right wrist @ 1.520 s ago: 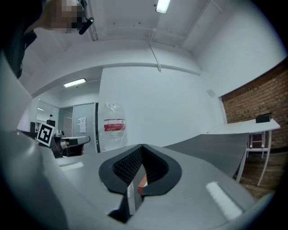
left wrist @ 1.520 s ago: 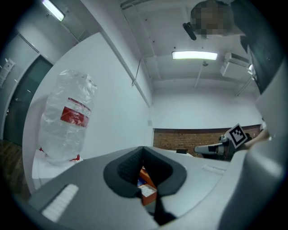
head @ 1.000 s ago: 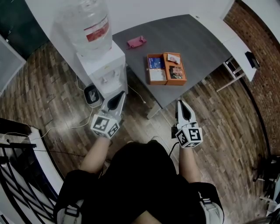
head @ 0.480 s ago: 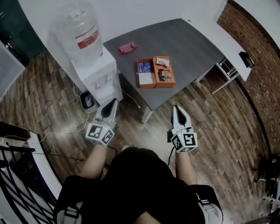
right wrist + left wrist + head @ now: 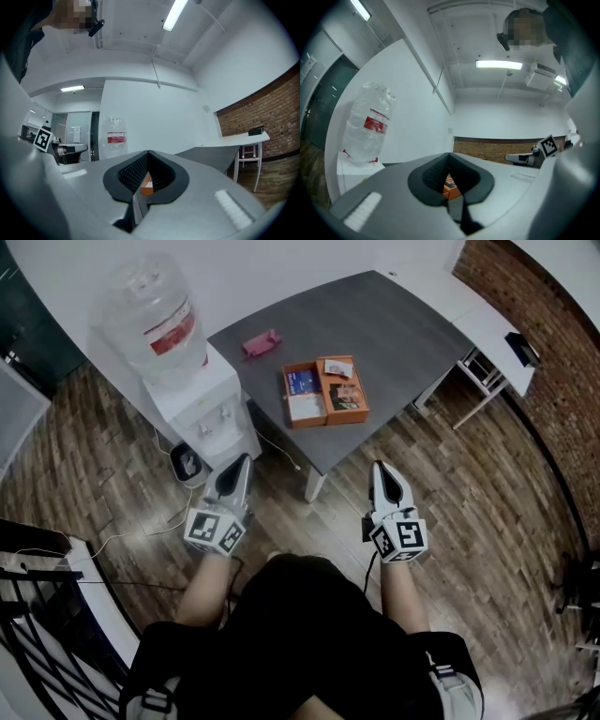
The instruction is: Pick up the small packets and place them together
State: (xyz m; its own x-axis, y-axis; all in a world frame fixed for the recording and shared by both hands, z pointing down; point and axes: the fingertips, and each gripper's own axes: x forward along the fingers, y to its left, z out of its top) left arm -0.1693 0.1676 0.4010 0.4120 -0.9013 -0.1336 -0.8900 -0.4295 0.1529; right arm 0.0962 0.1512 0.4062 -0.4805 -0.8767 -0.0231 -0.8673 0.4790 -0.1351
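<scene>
I held my left gripper (image 5: 239, 462) and right gripper (image 5: 380, 470) short of the table (image 5: 403, 324), fingers closed on nothing; the small packets (image 5: 302, 382) lay in the orange box (image 5: 324, 424), a pink item (image 5: 262, 343) apart; whether gathering remained, I couldn't judge.

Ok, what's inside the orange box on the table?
The orange box holds small packets in two compartments: a blue packet in the left one, a dark packet in the right. Anything underneath them is covered.
</scene>
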